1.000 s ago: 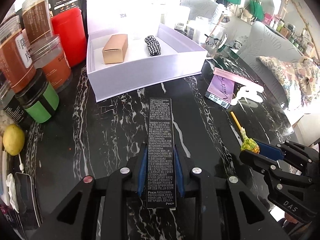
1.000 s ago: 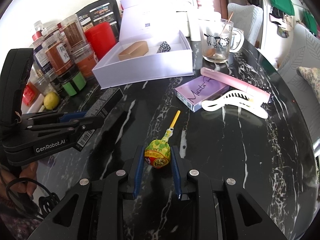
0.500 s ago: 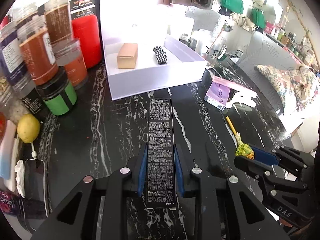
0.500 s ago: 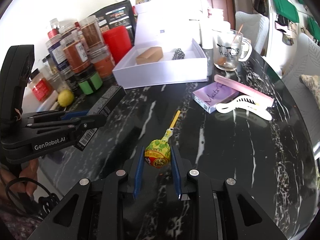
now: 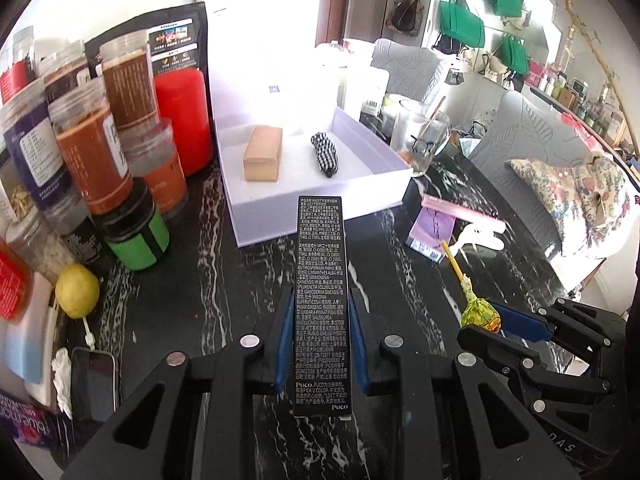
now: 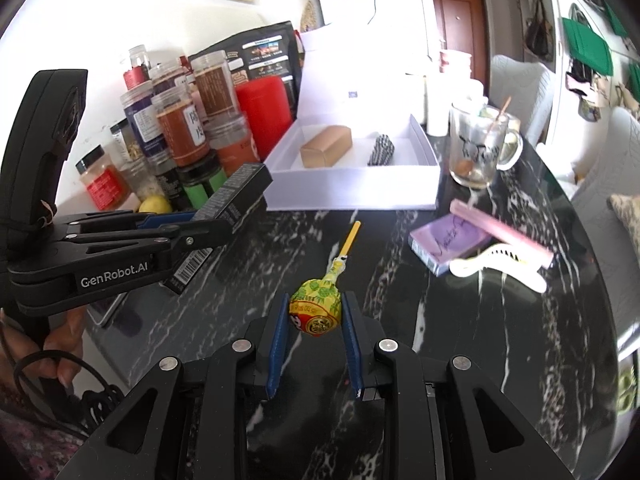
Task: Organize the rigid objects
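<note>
Living-room clutter all round: grey sofa, green bags on the wall, and a black marble bench point(image 5: 248, 272) packed with jars along its left edge. Biggest thing on it is the open white box point(image 5: 320, 184), already holding a tan carton point(image 5: 262, 154) and a checkered clip point(image 5: 326, 154). That box lies straight ahead of both tools, past the bare stretch of bench. Left tool point(image 5: 322, 344) is clamped on a long black carton point(image 5: 322, 300), its long axis pointing right at the box, so I'd guess it goes in lengthwise. Right tool point(image 6: 316, 328) is pinched on a lollipop point(image 6: 316, 310), stick aimed boxward too. Left looks a bit nearer.
</note>
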